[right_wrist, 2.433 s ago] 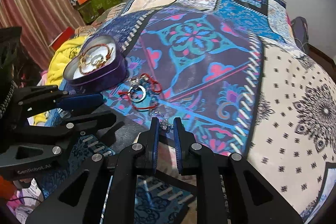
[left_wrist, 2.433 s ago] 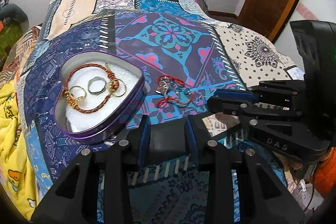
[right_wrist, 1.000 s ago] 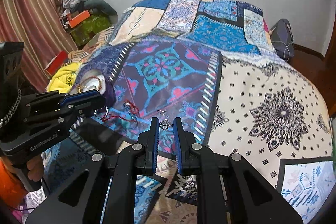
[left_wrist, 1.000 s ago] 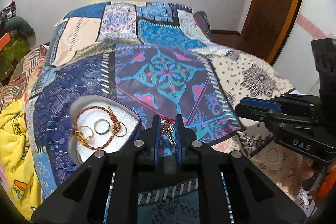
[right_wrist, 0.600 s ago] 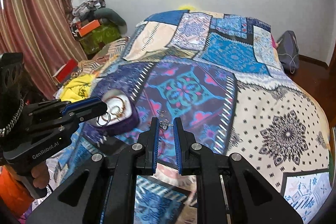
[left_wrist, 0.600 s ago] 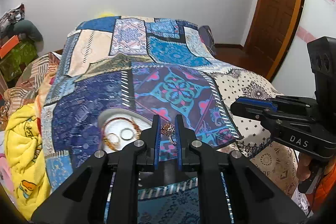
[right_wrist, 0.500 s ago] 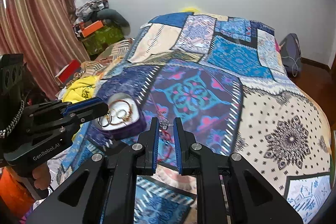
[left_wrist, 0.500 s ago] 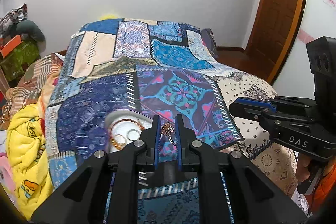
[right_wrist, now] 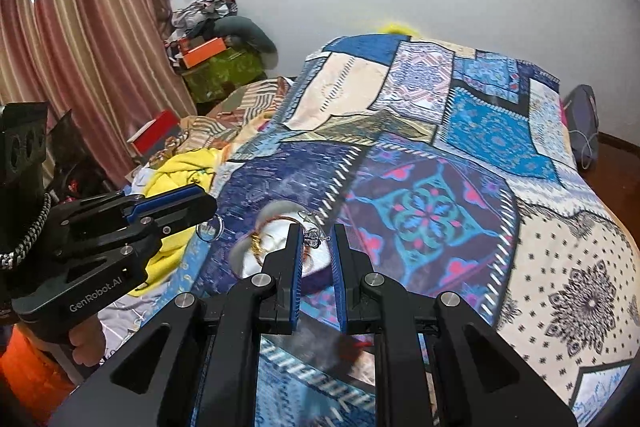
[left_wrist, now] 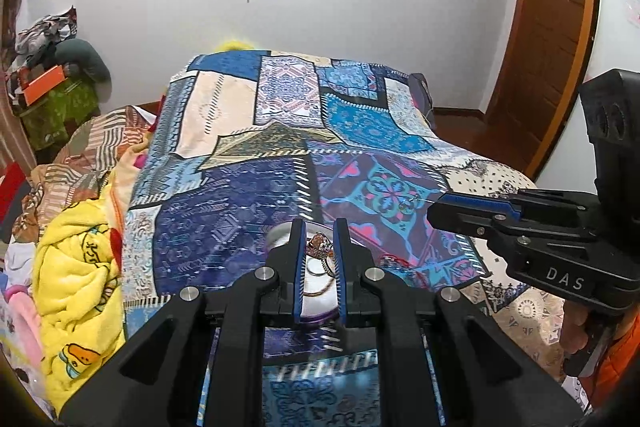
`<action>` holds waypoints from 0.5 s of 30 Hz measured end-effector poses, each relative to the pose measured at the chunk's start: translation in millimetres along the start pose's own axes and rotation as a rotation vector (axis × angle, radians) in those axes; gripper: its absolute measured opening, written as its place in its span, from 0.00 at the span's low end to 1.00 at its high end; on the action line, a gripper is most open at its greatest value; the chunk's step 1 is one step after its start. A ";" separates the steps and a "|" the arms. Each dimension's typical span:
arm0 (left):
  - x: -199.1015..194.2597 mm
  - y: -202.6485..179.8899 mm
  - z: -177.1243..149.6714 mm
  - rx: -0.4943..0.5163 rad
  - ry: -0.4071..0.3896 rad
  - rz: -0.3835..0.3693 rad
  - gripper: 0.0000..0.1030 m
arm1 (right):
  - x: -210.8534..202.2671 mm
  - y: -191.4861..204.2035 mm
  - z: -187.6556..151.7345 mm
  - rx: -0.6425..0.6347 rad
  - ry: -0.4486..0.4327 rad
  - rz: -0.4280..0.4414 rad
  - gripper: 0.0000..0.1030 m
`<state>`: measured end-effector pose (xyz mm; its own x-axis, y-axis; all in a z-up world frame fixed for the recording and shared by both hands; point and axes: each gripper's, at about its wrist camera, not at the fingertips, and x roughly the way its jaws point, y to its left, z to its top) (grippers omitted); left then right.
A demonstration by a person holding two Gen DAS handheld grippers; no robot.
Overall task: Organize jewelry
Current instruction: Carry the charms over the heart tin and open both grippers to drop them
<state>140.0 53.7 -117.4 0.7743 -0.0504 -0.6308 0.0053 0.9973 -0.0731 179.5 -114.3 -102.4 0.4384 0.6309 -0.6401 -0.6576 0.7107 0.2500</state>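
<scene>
Above the bed, both grippers have lifted: left gripper pinches a ring, right gripper an earring; tin next.

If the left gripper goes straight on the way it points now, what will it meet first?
Probably the purple jewelry tin on the quilt. Seen from the left gripper, the tin's white lining lies right between and beyond the fingers, which pinch a small ring. Depth is unclear, so this is a judgement.
</scene>
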 end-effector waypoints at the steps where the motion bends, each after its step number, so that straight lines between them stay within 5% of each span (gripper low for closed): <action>1: 0.0 2.4 -0.2 -0.002 0.000 0.003 0.11 | 1.8 2.1 0.8 -0.003 0.000 0.004 0.12; 15: 32.1 25.6 -13.7 -0.037 0.063 -0.020 0.11 | 35.3 15.1 3.9 -0.021 0.042 0.036 0.12</action>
<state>156.3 76.9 -150.1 0.7327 -0.0748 -0.6765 -0.0041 0.9934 -0.1142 187.4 -80.1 -118.3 0.3881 0.6419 -0.6613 -0.6856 0.6807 0.2583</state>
